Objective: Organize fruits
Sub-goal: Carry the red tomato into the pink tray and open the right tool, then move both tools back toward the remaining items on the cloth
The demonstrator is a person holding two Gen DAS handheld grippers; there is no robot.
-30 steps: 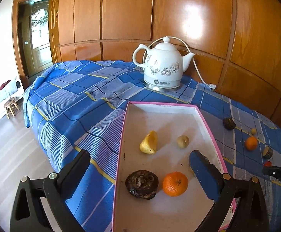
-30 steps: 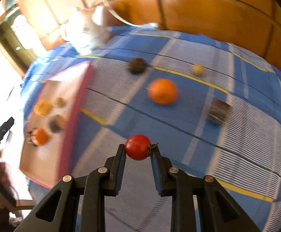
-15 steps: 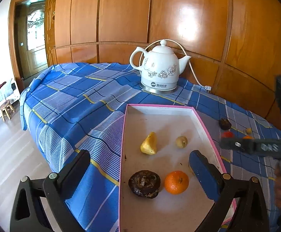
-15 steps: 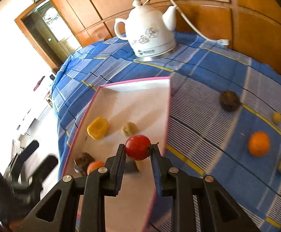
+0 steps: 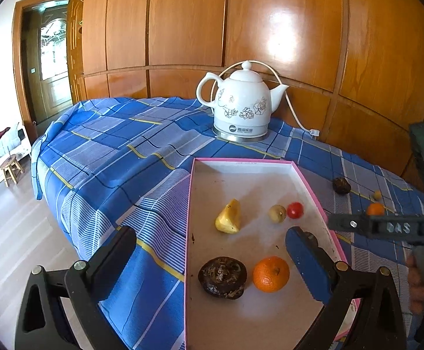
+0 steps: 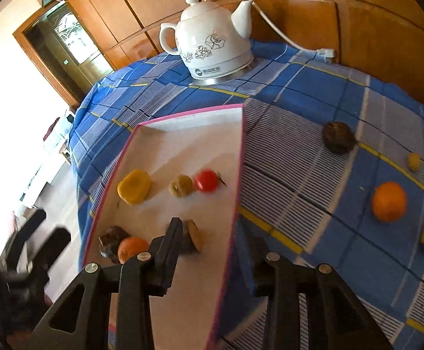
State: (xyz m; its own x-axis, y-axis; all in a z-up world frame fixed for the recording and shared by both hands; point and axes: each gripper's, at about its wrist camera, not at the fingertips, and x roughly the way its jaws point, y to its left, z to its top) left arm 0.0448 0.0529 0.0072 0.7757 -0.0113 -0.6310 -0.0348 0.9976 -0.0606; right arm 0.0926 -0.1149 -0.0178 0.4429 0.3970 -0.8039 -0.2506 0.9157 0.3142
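red tomato (image 6: 206, 180) loose in tray (image 6: 182, 122)

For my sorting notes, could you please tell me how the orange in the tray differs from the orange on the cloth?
The tray orange lies inside the pink-edged tray, close beside a dark brown fruit; the cloth orange sits on the blue checked tablecloth, apart from its neighbours. The tray orange is at the tray's near end, by the open left tool; the cloth orange lies right of the tray. Both are round and bright orange.
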